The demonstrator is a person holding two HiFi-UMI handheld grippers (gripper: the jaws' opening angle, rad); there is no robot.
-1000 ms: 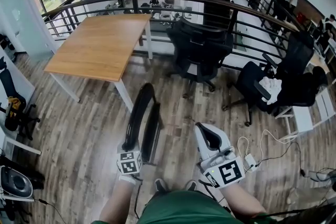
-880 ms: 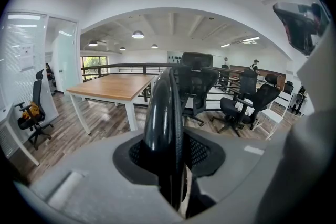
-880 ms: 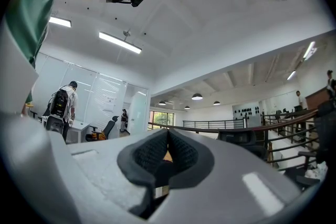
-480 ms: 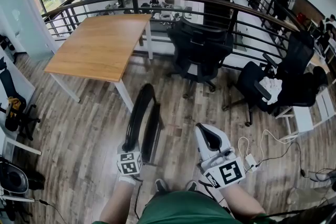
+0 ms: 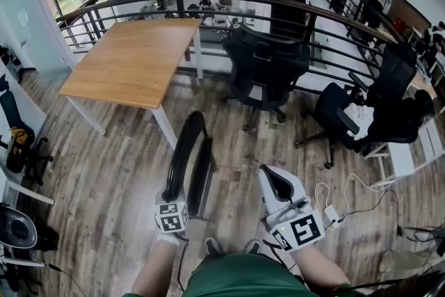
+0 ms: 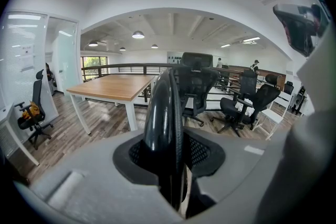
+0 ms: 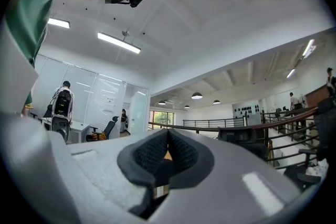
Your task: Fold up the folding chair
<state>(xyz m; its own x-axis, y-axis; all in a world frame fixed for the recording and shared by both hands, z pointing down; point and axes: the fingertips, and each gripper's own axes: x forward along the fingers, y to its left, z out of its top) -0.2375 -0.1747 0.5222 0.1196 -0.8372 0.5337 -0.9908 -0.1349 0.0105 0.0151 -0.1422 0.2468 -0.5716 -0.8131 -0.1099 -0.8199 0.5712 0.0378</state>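
Wood-plank flooring fills the lower part of the head view, and a curved black railing crosses the top. At upper left a wooden table stands on white legs. Just left of centre the folding chair stands upright on the floor, a slim black shape that looks folded flat, though from above that is hard to confirm. The left gripper is at the chair's near end. Its own view shows the jaws closed narrowly on the chair's rounded black edge, which rises straight up from between the pads. Right of centre, the right gripper is held clear of the chair, its jaws pressed together with nothing between them. Further right, a black office chair stands by the railing. A second office chair with something white on its seat is at the far right, and white cables lie on the floor at lower right.
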